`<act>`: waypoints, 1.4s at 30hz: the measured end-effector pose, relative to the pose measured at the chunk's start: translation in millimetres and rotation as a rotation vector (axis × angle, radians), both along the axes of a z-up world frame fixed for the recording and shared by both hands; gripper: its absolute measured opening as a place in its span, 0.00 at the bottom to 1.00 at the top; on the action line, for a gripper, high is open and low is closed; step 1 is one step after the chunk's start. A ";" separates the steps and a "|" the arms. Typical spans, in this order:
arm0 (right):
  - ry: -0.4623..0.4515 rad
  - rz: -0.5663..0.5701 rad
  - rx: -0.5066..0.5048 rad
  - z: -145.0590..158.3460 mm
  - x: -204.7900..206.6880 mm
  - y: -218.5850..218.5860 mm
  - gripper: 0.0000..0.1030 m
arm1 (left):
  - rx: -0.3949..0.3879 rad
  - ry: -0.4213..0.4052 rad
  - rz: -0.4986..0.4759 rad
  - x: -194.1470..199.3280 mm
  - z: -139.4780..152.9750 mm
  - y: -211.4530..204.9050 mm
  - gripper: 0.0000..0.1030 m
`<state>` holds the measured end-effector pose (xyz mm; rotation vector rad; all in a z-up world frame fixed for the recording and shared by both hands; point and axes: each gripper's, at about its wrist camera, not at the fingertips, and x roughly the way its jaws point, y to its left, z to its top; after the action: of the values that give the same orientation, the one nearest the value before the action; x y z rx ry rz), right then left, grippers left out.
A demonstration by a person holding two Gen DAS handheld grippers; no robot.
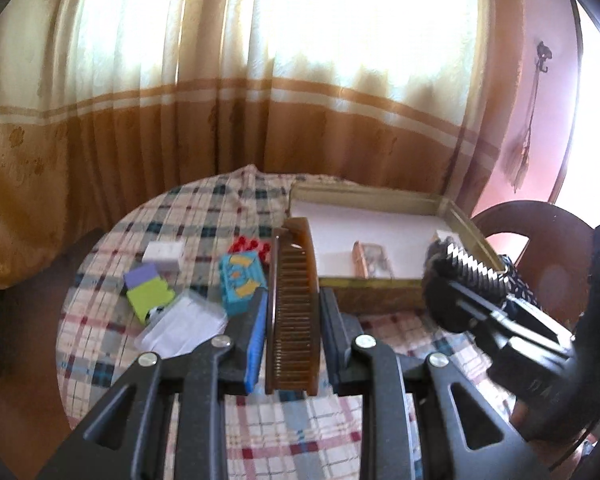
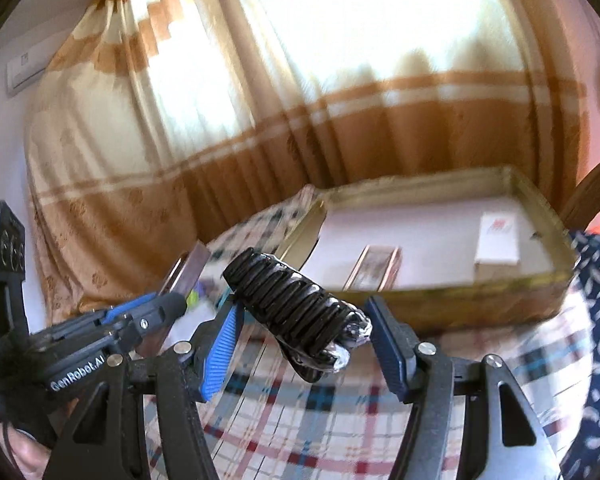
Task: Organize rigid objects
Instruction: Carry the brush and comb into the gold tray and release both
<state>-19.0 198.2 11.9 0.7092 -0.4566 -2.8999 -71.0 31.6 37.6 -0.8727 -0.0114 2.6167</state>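
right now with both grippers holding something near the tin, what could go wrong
1. The black ridged pack sits skewed in the right gripper, apparently pinched by one end only, so it may slip before clearing the tin's rim.
2. The brown comb juts far past the left gripper; its tip could catch the near wall.
3. Both grippers sit close together, so they might collide over the tin, where a white box and a small case already lie.

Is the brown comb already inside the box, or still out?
Out. The left gripper holds the brown comb above the tablecloth, before the box.
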 end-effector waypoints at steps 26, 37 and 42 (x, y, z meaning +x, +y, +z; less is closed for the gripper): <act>0.117 -0.404 0.087 32.1 -15.6 118.0 0.63 | -0.022 0.048 -0.081 -62.8 12.0 108.1 0.23; 0.041 -0.453 0.126 15.1 -70.2 124.3 0.63 | -0.088 -0.005 -0.098 -91.6 -12.2 159.1 0.23; 0.014 -0.463 0.152 1.1 -85.5 121.7 0.63 | -0.159 -0.001 -0.085 -97.0 -25.8 173.7 0.23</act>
<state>-104.5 319.9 13.0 0.6784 -0.4536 -3.4013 -167.9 205.3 11.9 -0.9069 0.2317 2.5638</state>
